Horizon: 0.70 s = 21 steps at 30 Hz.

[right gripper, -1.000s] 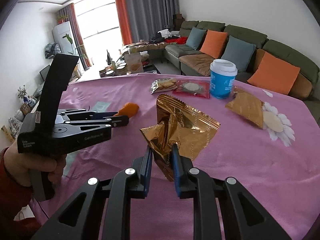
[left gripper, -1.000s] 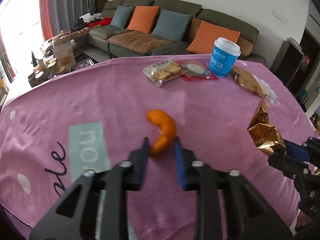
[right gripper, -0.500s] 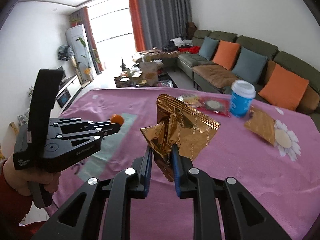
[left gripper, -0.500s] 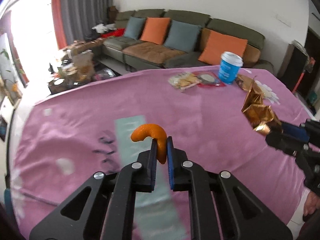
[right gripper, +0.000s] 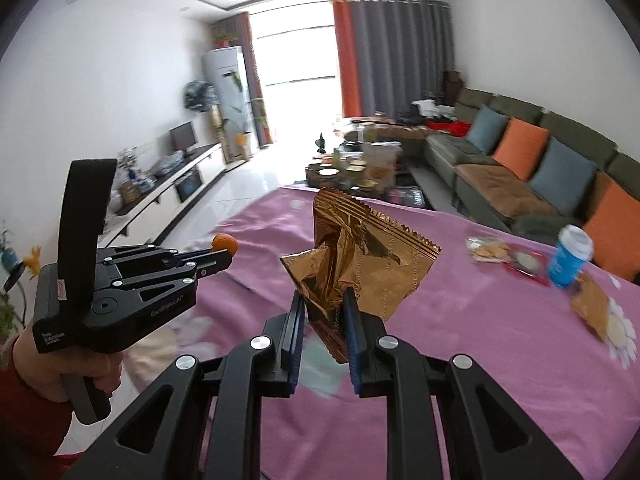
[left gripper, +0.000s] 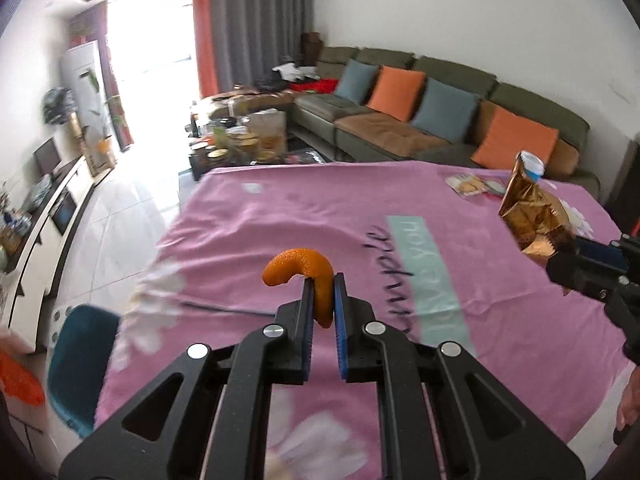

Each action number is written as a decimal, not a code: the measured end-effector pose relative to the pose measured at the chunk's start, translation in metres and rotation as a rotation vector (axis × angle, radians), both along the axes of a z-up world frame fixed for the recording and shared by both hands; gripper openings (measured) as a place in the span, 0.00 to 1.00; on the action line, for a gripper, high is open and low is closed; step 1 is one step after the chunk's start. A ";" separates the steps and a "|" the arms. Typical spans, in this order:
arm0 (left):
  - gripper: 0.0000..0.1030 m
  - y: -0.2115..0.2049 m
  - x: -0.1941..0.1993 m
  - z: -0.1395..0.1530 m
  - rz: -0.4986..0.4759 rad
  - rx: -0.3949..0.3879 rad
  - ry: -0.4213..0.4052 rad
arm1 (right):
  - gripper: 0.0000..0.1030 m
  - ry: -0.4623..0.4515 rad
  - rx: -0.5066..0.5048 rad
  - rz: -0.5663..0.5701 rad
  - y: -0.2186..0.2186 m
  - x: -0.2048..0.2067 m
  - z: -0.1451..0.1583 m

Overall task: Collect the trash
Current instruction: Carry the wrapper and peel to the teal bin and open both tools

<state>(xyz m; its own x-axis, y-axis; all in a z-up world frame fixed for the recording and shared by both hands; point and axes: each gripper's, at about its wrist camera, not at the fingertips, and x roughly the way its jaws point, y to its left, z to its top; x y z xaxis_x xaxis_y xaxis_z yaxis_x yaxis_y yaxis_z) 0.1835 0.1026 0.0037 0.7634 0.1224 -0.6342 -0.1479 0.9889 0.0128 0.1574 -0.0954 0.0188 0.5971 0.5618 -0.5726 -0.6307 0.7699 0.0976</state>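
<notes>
Left wrist view: left hand-held gripper (left gripper: 323, 300) clamped on curved orange peel strip (left gripper: 306, 276), lifted clear above pink cloth-covered worktop (left gripper: 280, 216). Right wrist view: right hand-held gripper (right gripper: 325, 322) pinching crumpled gold foil wrapper (right gripper: 360, 264), likewise raised. Blue paper cup (right gripper: 570, 256) near worktop's far right corner.

A cup (right gripper: 570, 257) stands at the table's (right gripper: 460, 320) far right, snack packets (right gripper: 506, 256) just left of it, the sofa (right gripper: 520, 176) behind.
</notes>
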 end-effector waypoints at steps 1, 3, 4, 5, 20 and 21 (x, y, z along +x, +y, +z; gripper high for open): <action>0.09 0.006 -0.006 0.002 0.016 0.002 -0.006 | 0.17 -0.001 -0.001 0.015 0.006 -0.003 0.000; 0.09 0.021 -0.023 0.005 0.053 -0.001 -0.017 | 0.17 -0.004 -0.002 0.054 0.020 -0.008 0.001; 0.09 0.027 -0.030 0.006 0.069 -0.001 -0.021 | 0.17 -0.007 -0.005 0.067 0.026 -0.011 0.002; 0.09 0.035 -0.038 0.007 0.089 -0.001 -0.026 | 0.17 -0.007 -0.006 0.086 0.034 -0.013 0.002; 0.09 0.139 -0.141 0.011 0.362 -0.016 -0.040 | 0.17 -0.012 -0.039 0.341 0.158 -0.039 0.016; 0.09 0.146 -0.147 0.010 0.378 -0.019 -0.037 | 0.17 -0.007 -0.047 0.360 0.169 -0.039 0.015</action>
<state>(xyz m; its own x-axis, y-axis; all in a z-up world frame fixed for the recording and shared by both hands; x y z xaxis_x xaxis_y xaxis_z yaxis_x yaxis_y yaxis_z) 0.0363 0.2485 0.0133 0.6892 0.3885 -0.6116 -0.5025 0.8644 -0.0171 0.1185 0.0737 0.0337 0.3696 0.7100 -0.5994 -0.8629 0.5016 0.0622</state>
